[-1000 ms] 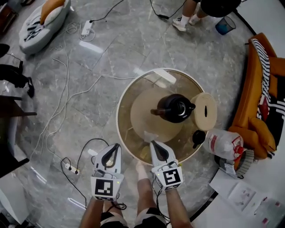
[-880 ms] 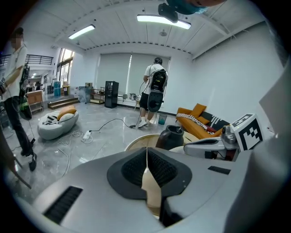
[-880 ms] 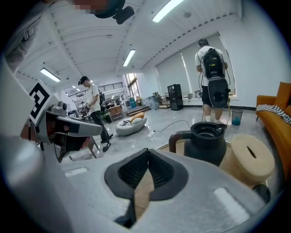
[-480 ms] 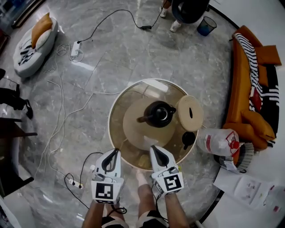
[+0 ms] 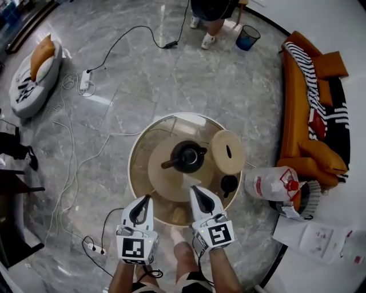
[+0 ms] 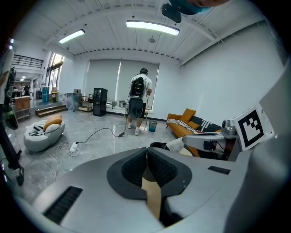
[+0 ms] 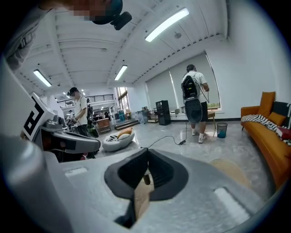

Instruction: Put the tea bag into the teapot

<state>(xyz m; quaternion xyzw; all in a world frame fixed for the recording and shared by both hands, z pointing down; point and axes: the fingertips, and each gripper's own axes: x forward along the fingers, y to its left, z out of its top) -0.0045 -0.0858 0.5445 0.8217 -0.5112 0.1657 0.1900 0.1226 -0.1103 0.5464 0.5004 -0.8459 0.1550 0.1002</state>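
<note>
The black teapot (image 5: 186,157), its lid off, stands on a round wooden tray (image 5: 163,174) on the round glass table (image 5: 134,171). Its rim also peeks over the left jaws (image 6: 159,145). A small black lid (image 5: 229,183) lies to the right of it. My right gripper (image 5: 193,187) (image 7: 148,151) hovers over the tray's near edge, jaws shut. A small pale patch (image 5: 191,181) sits right at its tip; I cannot tell whether it is the tea bag or whether it is pinched. My left gripper (image 5: 146,197) (image 6: 146,150) hangs over the table's near rim, jaws shut with nothing visible between them.
A woven round mat (image 5: 227,151) lies on the table's right side. A plastic bag (image 5: 269,183) and an orange sofa (image 5: 303,114) stand to the right. Cables and a power strip (image 5: 86,80) cross the floor. A person (image 5: 214,17) stands beyond the table beside a blue bin (image 5: 247,37).
The head view has drawn back, so the table looks smaller and sits further left. Both grippers have risen, still shut; the right tip now lies closer to the teapot in the picture.
</note>
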